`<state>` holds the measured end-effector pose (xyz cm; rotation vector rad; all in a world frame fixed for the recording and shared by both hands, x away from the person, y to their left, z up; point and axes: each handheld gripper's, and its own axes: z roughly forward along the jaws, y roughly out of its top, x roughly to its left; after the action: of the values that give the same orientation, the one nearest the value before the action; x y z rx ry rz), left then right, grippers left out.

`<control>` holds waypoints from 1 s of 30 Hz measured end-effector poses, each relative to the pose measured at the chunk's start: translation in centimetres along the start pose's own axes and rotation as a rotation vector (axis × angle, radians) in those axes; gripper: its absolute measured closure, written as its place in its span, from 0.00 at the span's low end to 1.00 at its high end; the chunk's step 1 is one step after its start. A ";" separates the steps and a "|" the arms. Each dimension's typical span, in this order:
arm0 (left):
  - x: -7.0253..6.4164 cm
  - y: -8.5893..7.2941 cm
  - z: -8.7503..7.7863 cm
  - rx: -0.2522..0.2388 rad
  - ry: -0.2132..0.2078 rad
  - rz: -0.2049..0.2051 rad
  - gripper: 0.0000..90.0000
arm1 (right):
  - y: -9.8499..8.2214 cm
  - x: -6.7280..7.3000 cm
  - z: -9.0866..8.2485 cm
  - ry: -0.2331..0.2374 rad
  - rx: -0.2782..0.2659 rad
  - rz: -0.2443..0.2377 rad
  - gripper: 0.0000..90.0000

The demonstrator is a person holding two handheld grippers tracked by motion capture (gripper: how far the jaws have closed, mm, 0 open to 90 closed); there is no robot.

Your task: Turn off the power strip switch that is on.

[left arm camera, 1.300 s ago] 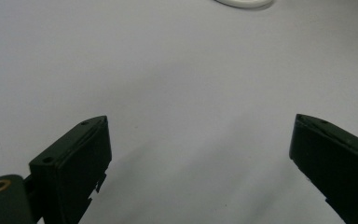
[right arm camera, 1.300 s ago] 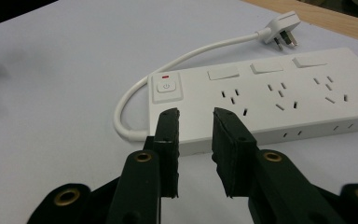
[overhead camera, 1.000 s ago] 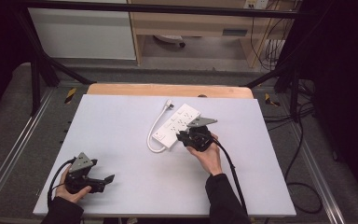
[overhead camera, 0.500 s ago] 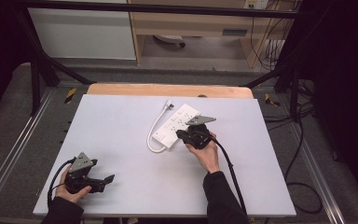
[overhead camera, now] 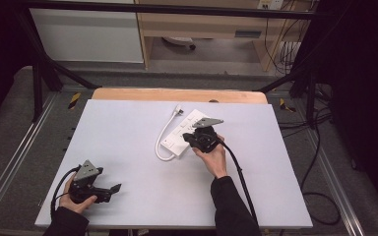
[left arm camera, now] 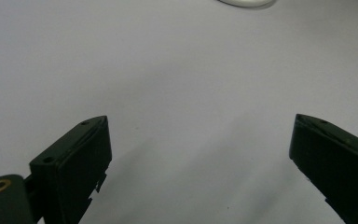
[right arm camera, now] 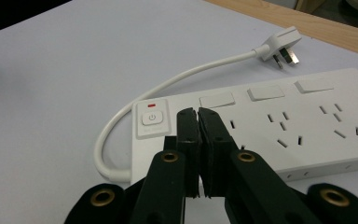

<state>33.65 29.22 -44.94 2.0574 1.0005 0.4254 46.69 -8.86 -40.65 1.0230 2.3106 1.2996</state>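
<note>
The right gripper (right arm camera: 197,114) has just closed its jaws on nothing, tips above the power strip (right arm camera: 270,126) beside its power button (right arm camera: 152,118), likely ready to press it.

Power strip (right arm camera: 279,126): smooth white plastic with a slight sheen, its cable (right arm camera: 135,121) the same glossy white, the plug (right arm camera: 279,44) showing bare metal pins. Table top (overhead camera: 128,142): matt, pale grey, smooth sheet, with a strip of light wood (overhead camera: 177,95) along its far edge. Right gripper (right arm camera: 198,114) and left gripper (left arm camera: 200,140): matt black plastic jaws, brass-coloured metal eyelets at the pivots.
</note>
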 end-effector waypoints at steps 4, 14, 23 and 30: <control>0.0 0.0 0.0 0.002 -0.001 0.001 0.06 | 0.3 -0.1 0.3 -0.006 0.006 -0.005 0.97; 0.1 0.0 0.0 0.000 0.002 0.002 0.06 | 1.1 -0.2 1.2 -0.008 -0.002 -0.006 0.98; 0.1 0.0 0.0 0.000 0.002 0.004 0.06 | 1.3 -0.4 2.3 -0.011 -0.002 0.001 0.98; 0.1 -0.1 -0.1 0.000 0.004 0.003 0.06 | 1.5 -0.6 3.1 -0.017 0.000 0.014 0.99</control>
<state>33.61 29.38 -44.97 2.0588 0.9996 0.4310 49.48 -6.87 -41.14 1.0473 2.2951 1.2916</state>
